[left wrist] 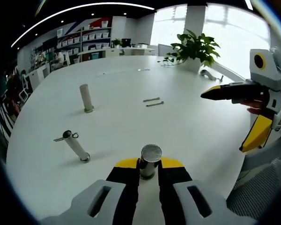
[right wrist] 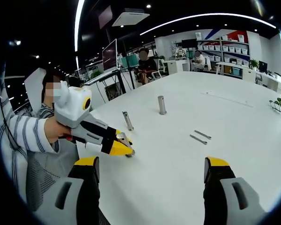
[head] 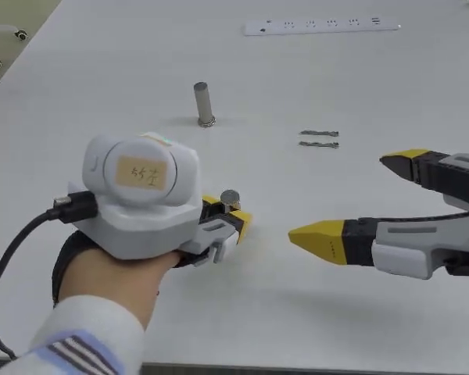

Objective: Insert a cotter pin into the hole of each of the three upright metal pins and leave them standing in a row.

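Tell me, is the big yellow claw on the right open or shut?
Open. The right gripper has its yellow-tipped jaws spread far apart, with nothing between them.

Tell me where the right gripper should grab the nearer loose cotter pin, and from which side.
Grip the nearer cotter pin close to one end, coming down from above with the open right gripper, jaws across its thin shaft. It lies flat on the table, so a side approach may slip; the second cotter pin lies parallel just behind.
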Demonstrator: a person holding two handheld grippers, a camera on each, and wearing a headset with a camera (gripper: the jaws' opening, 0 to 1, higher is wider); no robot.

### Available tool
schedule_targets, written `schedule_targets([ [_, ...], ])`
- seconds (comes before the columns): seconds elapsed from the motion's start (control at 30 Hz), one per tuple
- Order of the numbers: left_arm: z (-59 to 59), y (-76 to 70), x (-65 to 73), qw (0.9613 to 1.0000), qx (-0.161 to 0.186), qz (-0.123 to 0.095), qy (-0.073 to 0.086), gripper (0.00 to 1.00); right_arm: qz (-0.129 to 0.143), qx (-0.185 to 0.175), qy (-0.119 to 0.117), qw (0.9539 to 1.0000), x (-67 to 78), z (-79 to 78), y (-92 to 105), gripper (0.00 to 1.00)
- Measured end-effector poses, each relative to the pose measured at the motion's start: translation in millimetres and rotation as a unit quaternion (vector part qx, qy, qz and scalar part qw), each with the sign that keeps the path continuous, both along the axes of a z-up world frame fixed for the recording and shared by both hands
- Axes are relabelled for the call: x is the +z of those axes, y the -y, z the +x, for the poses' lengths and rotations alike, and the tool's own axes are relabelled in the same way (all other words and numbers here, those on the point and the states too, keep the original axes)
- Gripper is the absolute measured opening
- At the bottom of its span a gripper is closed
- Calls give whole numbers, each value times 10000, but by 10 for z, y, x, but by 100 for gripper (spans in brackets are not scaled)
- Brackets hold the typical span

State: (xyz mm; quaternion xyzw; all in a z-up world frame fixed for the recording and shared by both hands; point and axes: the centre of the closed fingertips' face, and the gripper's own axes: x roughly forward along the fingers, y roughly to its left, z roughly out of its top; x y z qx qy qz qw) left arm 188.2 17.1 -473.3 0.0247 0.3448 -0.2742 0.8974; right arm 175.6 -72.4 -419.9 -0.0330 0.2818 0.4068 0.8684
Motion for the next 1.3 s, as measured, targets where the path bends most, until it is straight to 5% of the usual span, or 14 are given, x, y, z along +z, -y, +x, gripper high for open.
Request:
schedule_targets([
  [0.3,-45,10,11,9995,-221,-104,-195,12,25,1,16,10000,16,8,-3,91],
  [0.43,-50,51,86,9972,-745,-96,60,13,18,30,10,10000,15,-1,-10,91],
  [0.53,-114,73,132,9951,-927,-310,-115,21,29,43,15,10000,22,0,-16,91],
  [0.67,-102,27,302,9928,-1127,-340,239,33,18,59,28,10000,30,3,-18,91],
  [0.97,-203,-189,549,9889,-1306,-469,527,51,-19,102,10,9999,31,-13,-37,91],
  [1.13,-210,-291,647,9893,-1029,-730,739,61,-105,94,12,9999,18,5,-19,91],
  [1.3,-264,-325,640,9882,-980,-907,747,78,-63,108,-157,9998,-6,13,-6,91],
])
